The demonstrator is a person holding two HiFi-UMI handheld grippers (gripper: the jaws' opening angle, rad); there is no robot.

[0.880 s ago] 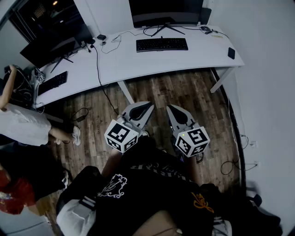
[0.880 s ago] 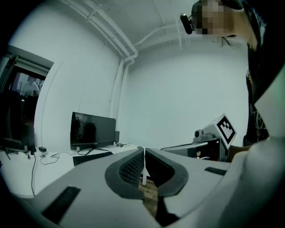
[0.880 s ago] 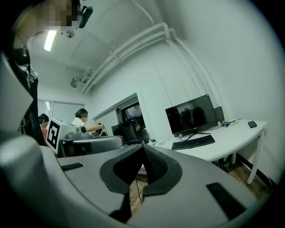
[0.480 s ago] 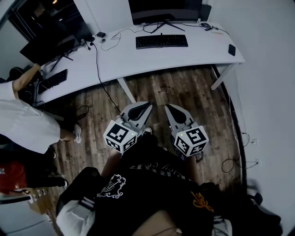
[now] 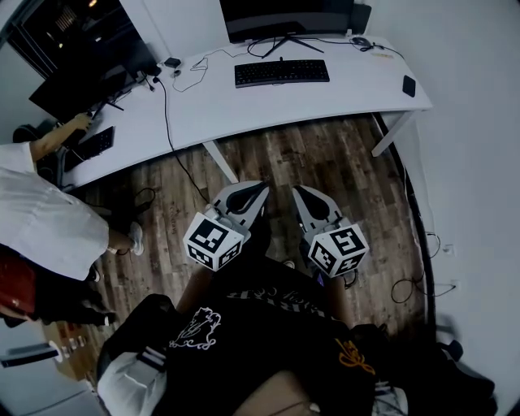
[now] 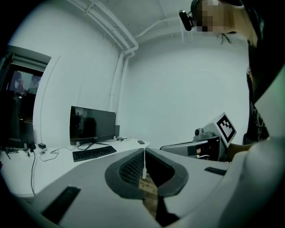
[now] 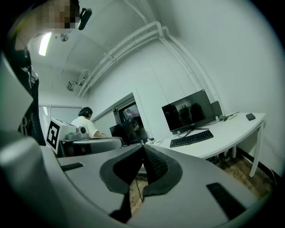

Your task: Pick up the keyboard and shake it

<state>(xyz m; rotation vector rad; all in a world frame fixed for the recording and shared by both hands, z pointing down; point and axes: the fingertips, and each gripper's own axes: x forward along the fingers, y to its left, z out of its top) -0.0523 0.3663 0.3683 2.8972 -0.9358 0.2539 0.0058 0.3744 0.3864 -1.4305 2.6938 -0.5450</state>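
The black keyboard (image 5: 282, 72) lies flat on the white desk (image 5: 244, 106), just in front of the foot of a dark monitor (image 5: 284, 15). It is a long, low rectangle with rows of small keys, and it is well apart from both grippers. The desk top looks smooth and matte, with a curved front edge and slim white legs. Below it is a floor (image 5: 325, 162) of brown wood planks with a clear grain.

The left gripper (image 5: 262, 188) and the right gripper (image 5: 298, 190) are held side by side over the floor, close to the person's body, with their tips toward the desk. Each has a smooth pale grey shell that narrows to a point. In the left gripper view the jaws are pressed together, the dark pads with a fine dotted texture meet at the tip, and nothing is between them. The right gripper view shows the same: jaws closed, holding nothing.

A thin black cable (image 5: 171, 114) runs across the desk and down to the floor.
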